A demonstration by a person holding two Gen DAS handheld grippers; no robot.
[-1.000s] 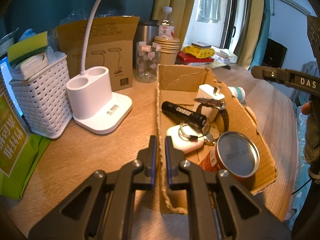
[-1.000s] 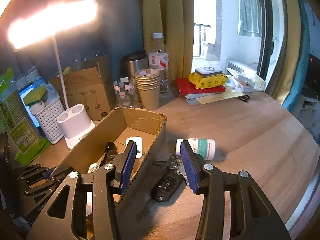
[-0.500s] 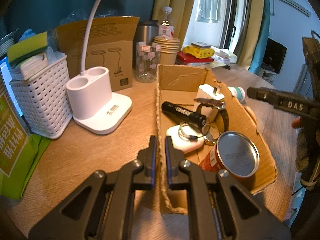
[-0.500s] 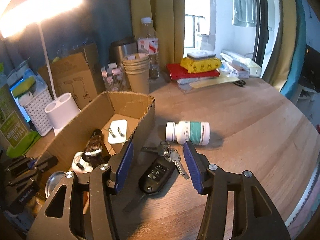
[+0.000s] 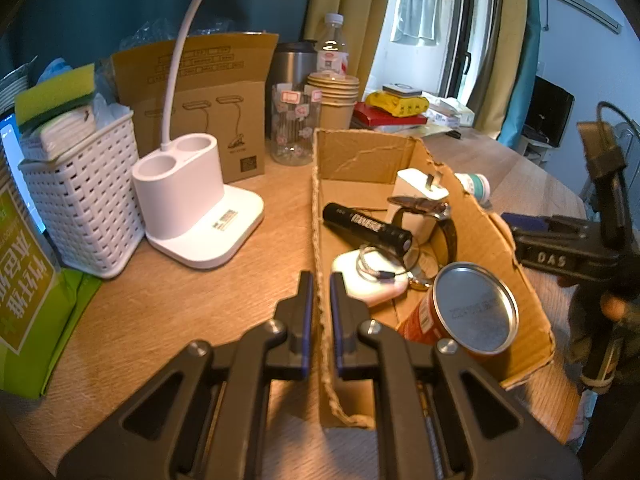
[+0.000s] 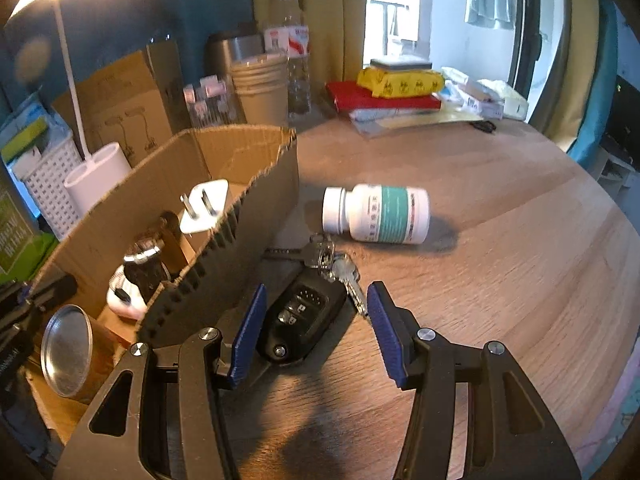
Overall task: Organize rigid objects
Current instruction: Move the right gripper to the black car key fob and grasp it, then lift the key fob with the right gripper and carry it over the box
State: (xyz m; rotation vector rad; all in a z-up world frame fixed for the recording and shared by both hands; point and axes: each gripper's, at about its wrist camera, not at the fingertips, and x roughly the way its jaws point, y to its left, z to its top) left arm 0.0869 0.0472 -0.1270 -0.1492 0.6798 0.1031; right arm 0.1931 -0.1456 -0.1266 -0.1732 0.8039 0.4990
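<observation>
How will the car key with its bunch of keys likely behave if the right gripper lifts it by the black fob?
The car key fob looks like rigid plastic, so it should hold firm between the pads of the right gripper, whose jaws have just been opening around it. The loose bunch of keys on its ring will probably dangle and swing. Its smooth casing may slip slightly.

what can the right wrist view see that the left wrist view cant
Only the right wrist view shows the car key fob with its bunch of keys on the table, lying between the open right gripper pads.

Only the left wrist view shows the black flashlight in the box, and the left gripper shut on the box's near wall.

Both show the cardboard box, the white charger, the tin can and the pill bottle.
</observation>
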